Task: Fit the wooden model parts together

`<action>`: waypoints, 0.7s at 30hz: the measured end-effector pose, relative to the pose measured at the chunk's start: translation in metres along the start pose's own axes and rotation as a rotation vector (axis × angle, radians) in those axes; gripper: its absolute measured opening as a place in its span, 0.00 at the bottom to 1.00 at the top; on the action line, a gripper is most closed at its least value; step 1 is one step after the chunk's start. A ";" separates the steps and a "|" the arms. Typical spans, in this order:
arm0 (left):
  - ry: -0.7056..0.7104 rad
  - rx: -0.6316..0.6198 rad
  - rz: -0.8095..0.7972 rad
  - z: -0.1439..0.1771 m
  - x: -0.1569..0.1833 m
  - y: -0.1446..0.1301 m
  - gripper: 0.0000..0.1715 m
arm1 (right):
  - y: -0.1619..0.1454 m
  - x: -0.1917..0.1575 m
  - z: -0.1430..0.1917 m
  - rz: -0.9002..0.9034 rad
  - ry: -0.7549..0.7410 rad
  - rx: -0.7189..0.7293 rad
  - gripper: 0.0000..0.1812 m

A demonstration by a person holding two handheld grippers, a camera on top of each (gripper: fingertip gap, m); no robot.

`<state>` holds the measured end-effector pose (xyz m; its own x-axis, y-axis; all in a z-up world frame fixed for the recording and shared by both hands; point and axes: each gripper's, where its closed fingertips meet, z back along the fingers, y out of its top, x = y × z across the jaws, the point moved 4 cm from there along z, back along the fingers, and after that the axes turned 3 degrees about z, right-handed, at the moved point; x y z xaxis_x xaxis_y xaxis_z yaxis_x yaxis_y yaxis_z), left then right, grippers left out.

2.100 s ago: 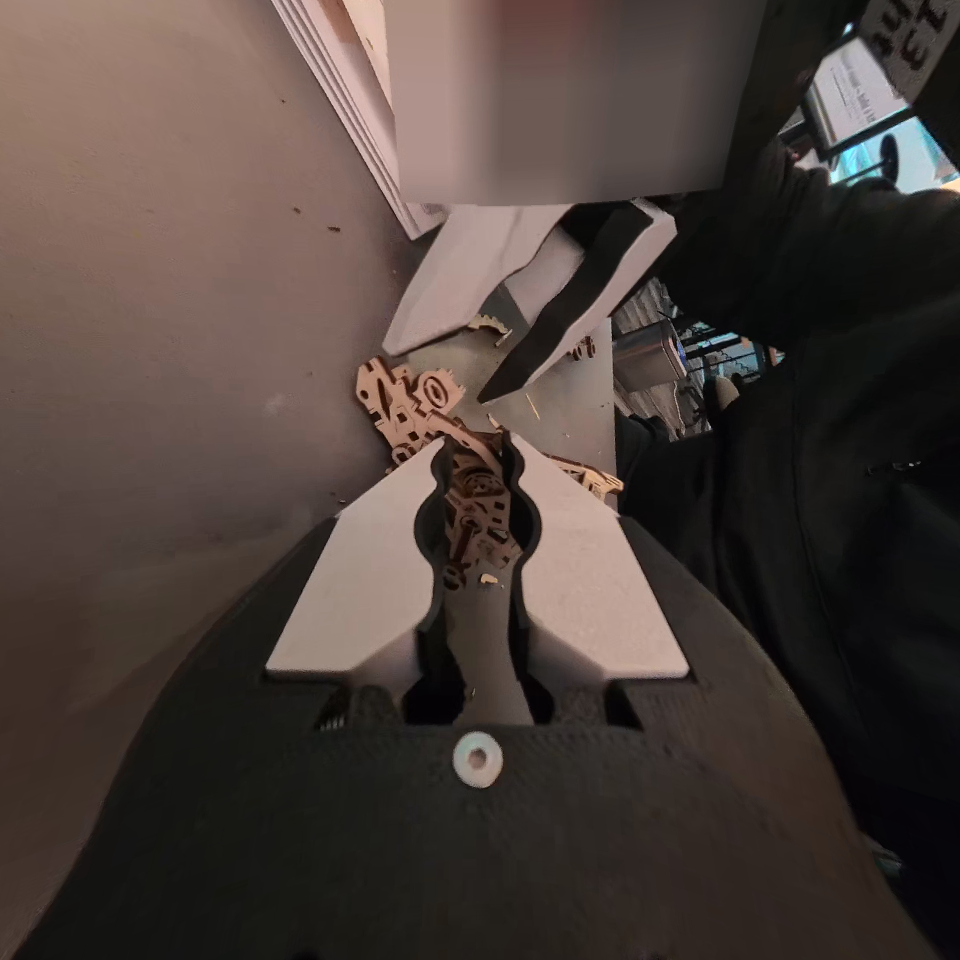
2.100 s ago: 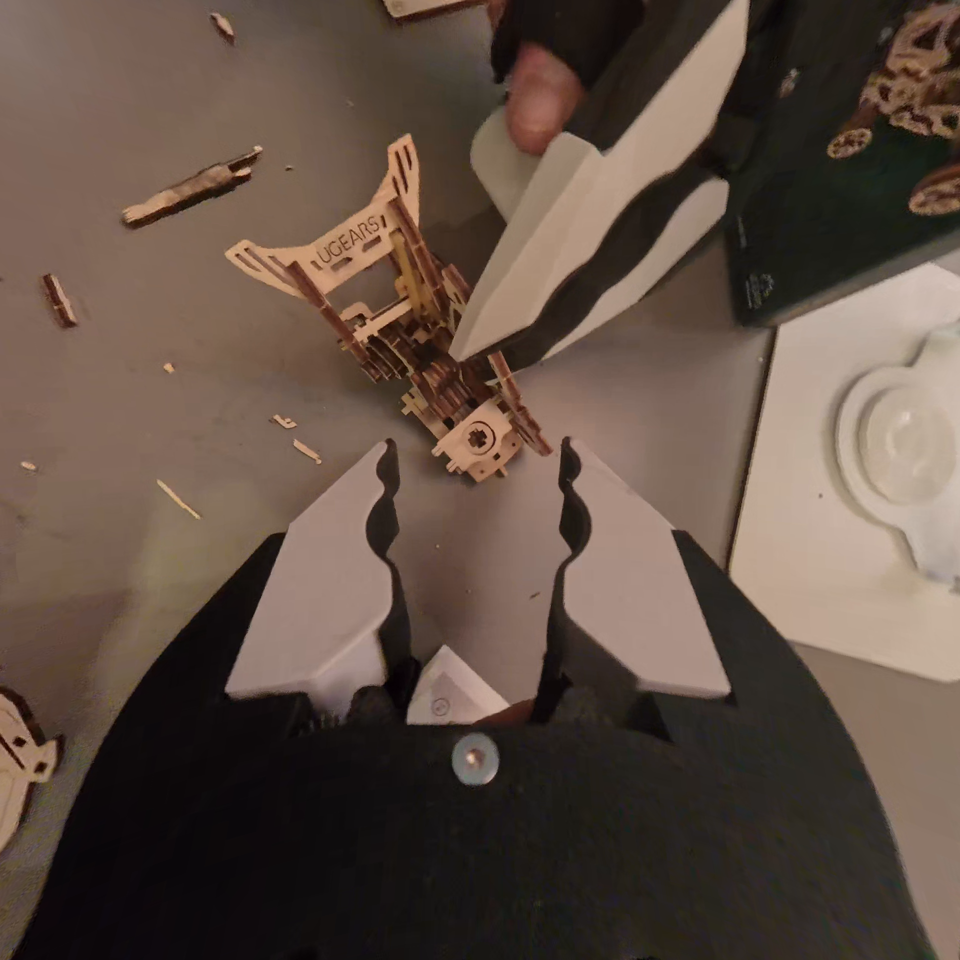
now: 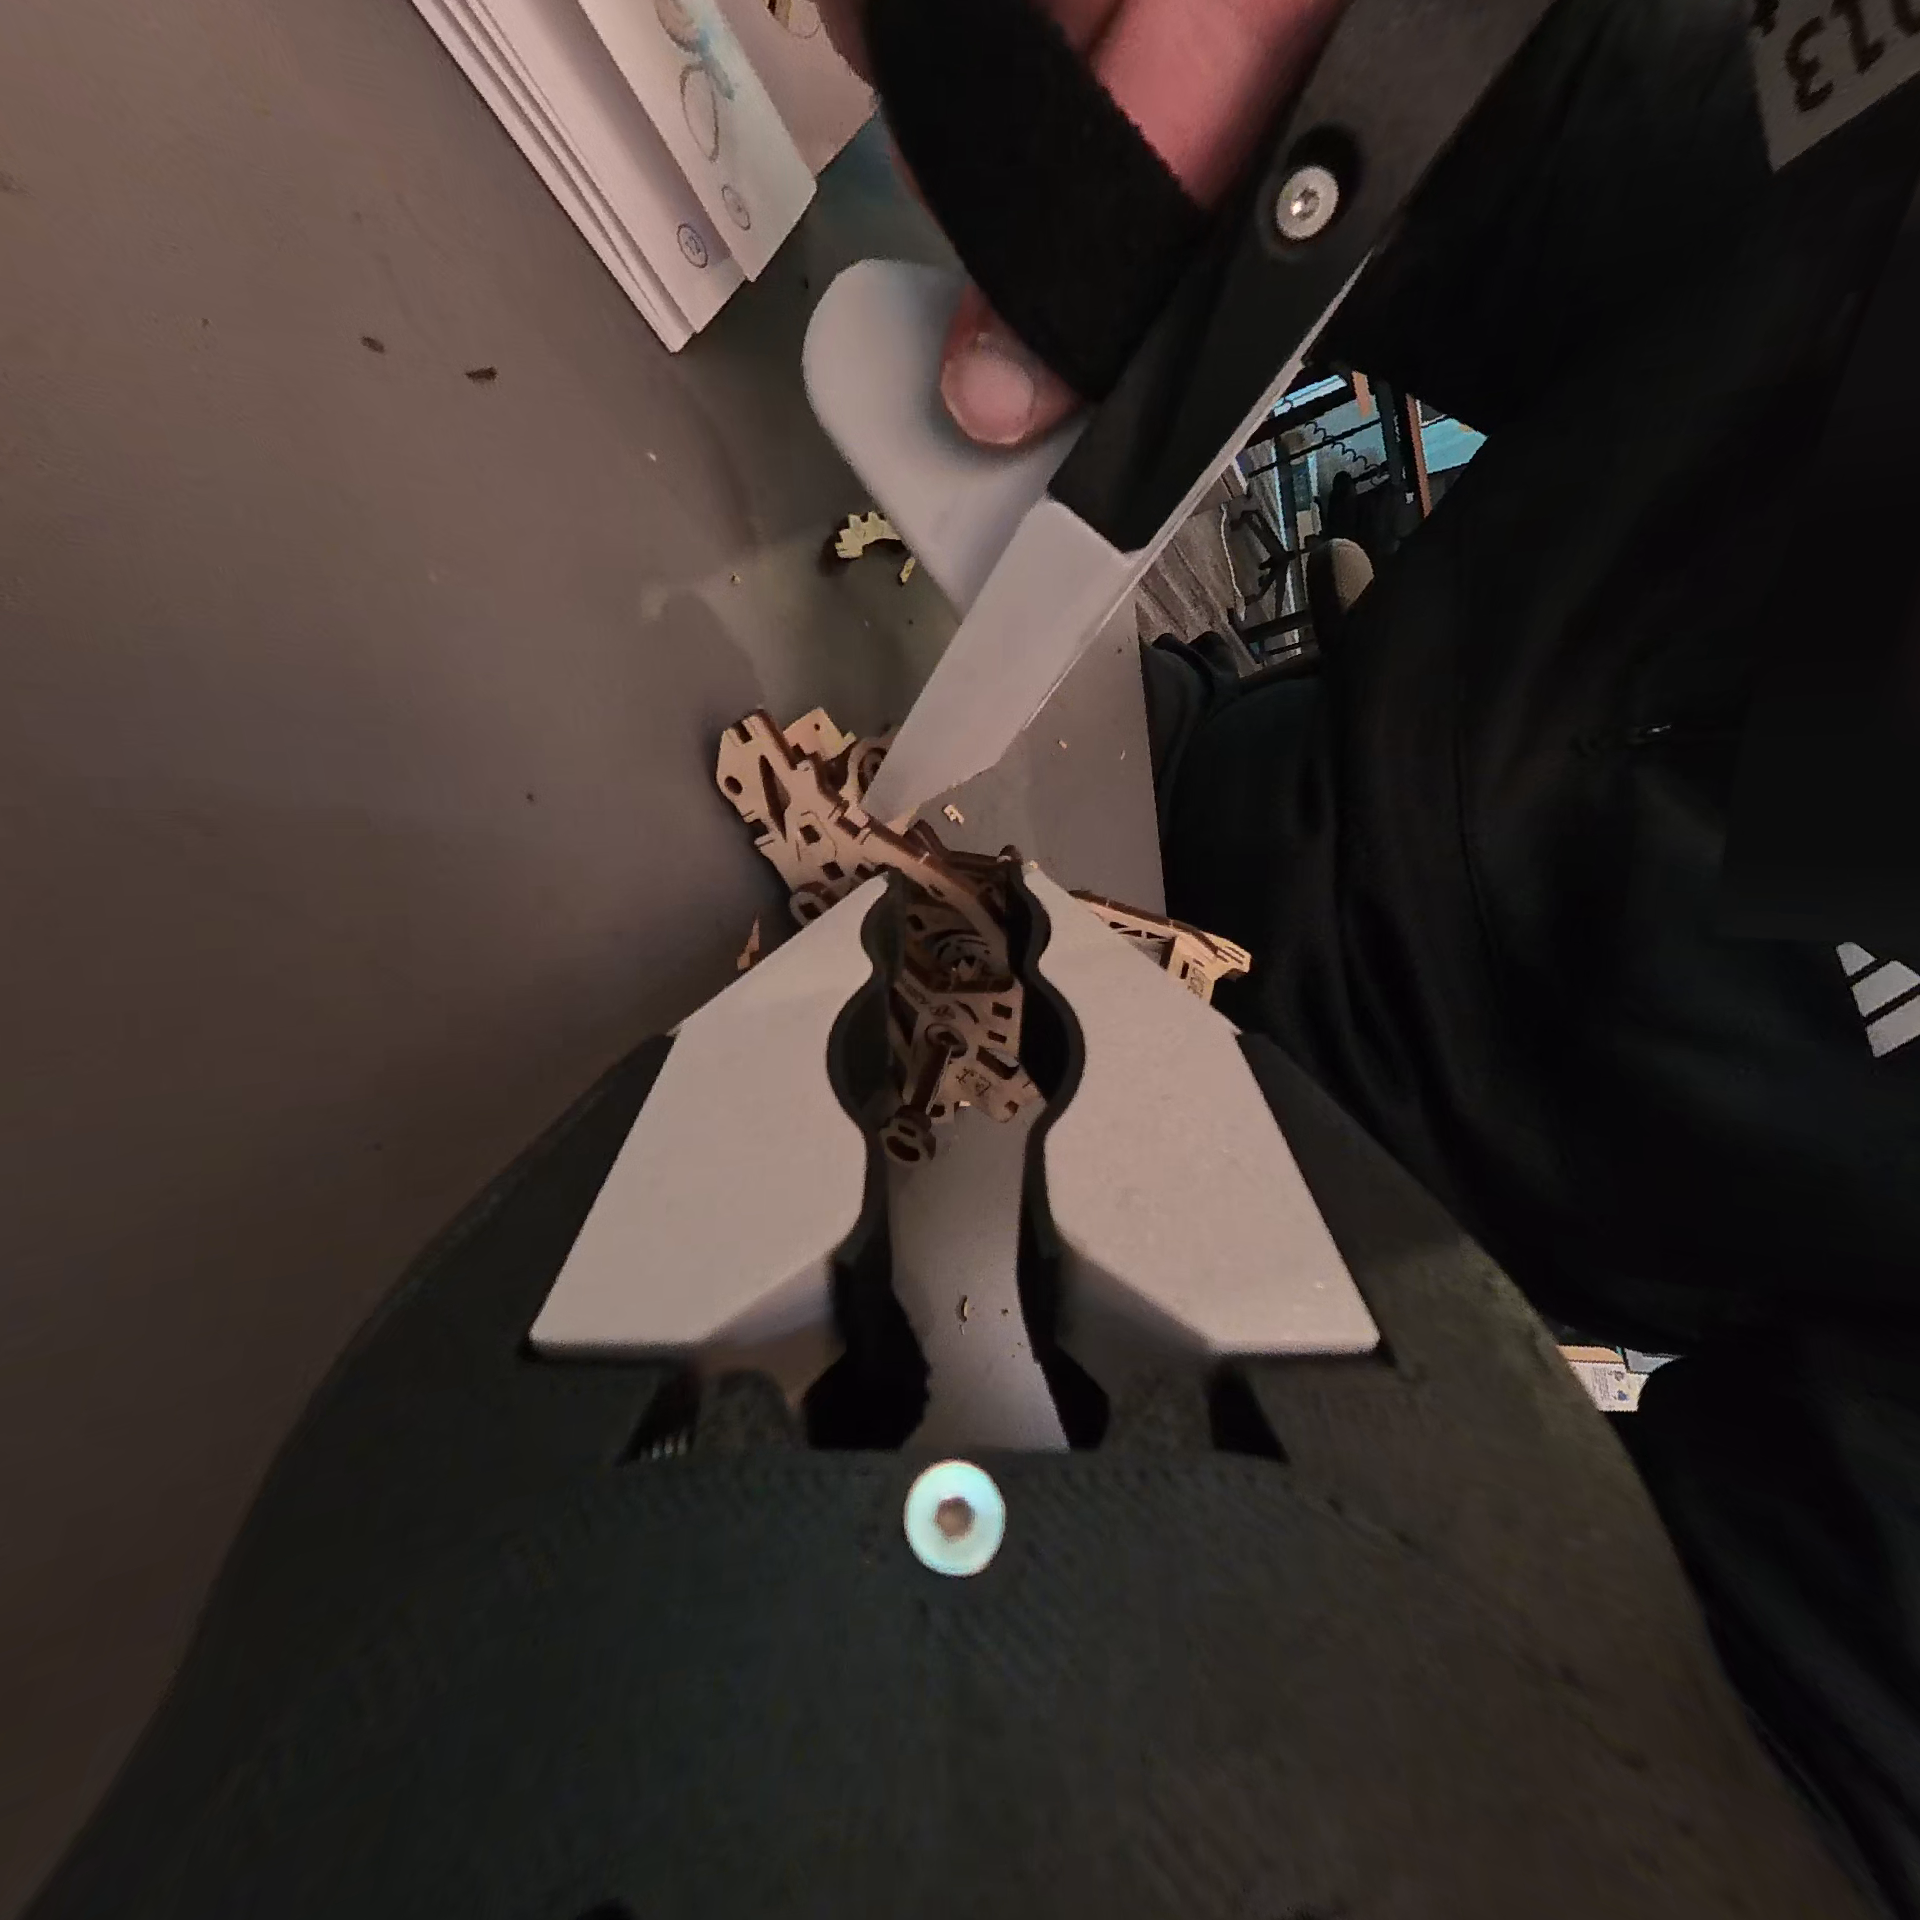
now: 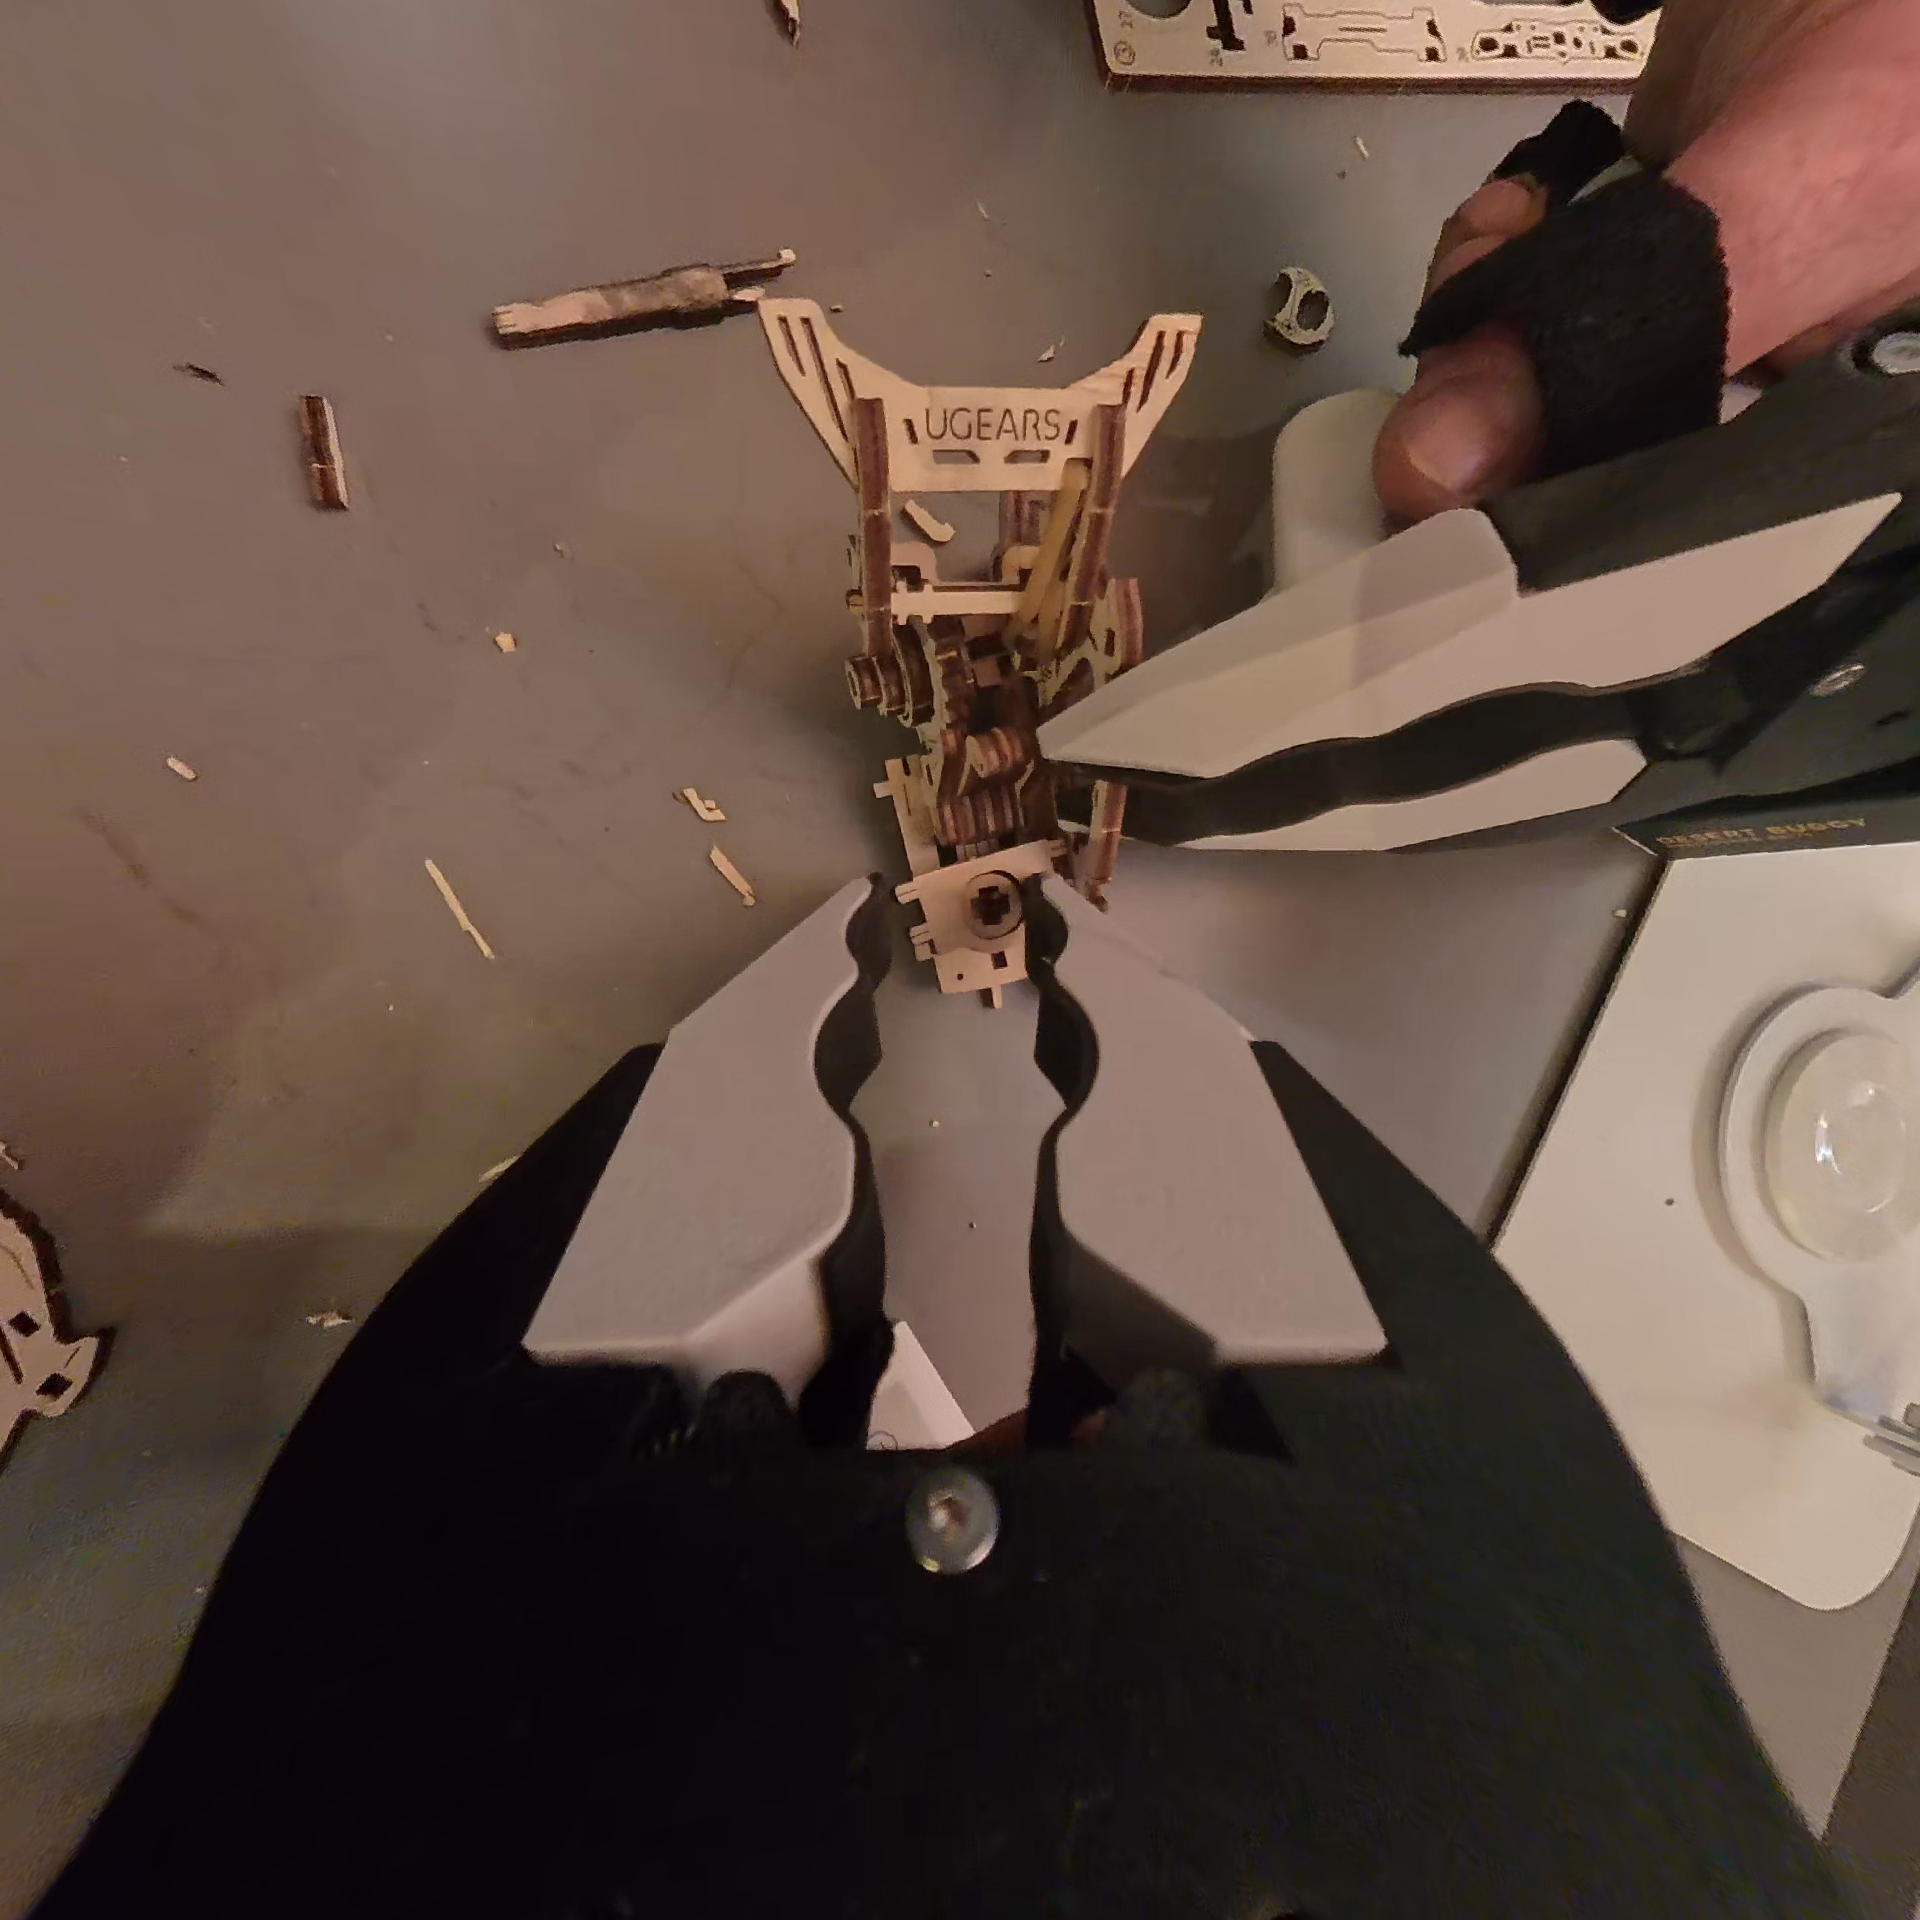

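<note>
The wooden model (image 4: pixel 987 436), a pale laser-cut frame with gears, lies on the grey table (image 4: pixel 312 727). In the right wrist view its wide winged plate points away and its small end block faces me. My right gripper (image 4: pixel 966 904) is narrowed onto that end block, a fingertip on each side. My left gripper (image 4: pixel 1055 764) comes in from the right, shut on the model's middle. In the left wrist view the model (image 3: pixel 956 997) sits clamped between my left gripper's (image 3: pixel 956 894) fingers. The right gripper (image 3: pixel 899 795) shows edge-on from above and meets the model's far end.
A wooden parts sheet (image 4: pixel 1351 42) lies at the far edge. Wood scraps (image 4: pixel 634 307) and a small ring (image 4: pixel 1299 307) lie around the model. A white plastic tray (image 4: pixel 1662 1143) and a dark box (image 4: pixel 1766 831) stand at the right. White pages (image 3: pixel 644 156) are stacked beyond.
My right gripper went from wide open to narrowed onto the model's end block. The model has swung into line with the right gripper. My left gripper still holds it.
</note>
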<state>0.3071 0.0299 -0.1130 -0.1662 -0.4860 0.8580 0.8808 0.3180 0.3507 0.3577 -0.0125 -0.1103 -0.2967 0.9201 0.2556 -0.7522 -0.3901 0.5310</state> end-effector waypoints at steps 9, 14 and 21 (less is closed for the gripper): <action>-0.001 -0.003 0.005 0.000 -0.001 0.000 0.10 | -0.002 -0.001 0.000 -0.014 -0.029 0.026 0.12; -0.006 -0.001 0.009 -0.001 -0.001 0.001 0.10 | -0.003 -0.002 0.001 -0.035 -0.052 0.040 0.12; -0.016 0.007 0.012 -0.002 -0.001 0.001 0.09 | -0.004 -0.003 0.002 -0.063 -0.066 0.039 0.12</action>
<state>0.3091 0.0295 -0.1140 -0.1626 -0.4687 0.8683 0.8799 0.3293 0.3426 0.3626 -0.0132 -0.1119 -0.2093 0.9389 0.2731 -0.7442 -0.3341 0.5784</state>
